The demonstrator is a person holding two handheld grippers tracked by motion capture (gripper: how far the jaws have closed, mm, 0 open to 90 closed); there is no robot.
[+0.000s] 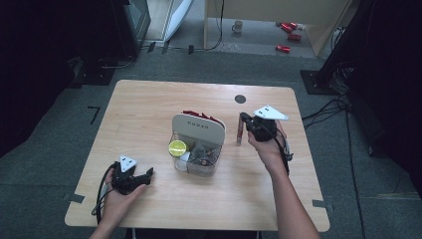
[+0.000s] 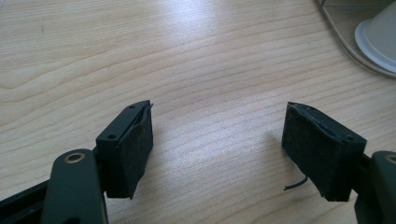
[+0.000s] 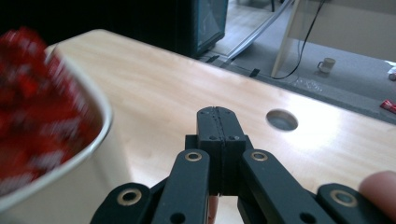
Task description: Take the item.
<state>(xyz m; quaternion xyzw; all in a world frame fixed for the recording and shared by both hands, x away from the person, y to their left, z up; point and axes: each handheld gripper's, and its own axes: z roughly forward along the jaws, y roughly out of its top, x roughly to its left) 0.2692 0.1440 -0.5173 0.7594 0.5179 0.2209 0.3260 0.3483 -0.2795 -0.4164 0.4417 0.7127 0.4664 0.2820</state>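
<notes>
The left claw (image 1: 144, 175) rests open on the worktop (image 1: 149, 107), left of the caddy (image 1: 198, 144). The right claw (image 1: 241, 130), just right of it, is closed, empty. Its packets (image 1: 199, 116) look light and crinkly; pinch a top edge.

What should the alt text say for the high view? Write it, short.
A person's two hands hold black two-jaw grippers over a light wooden table: the left gripper open near the front edge, the right gripper beside a white-and-clear organiser basket holding a lime-green round lid.
</notes>
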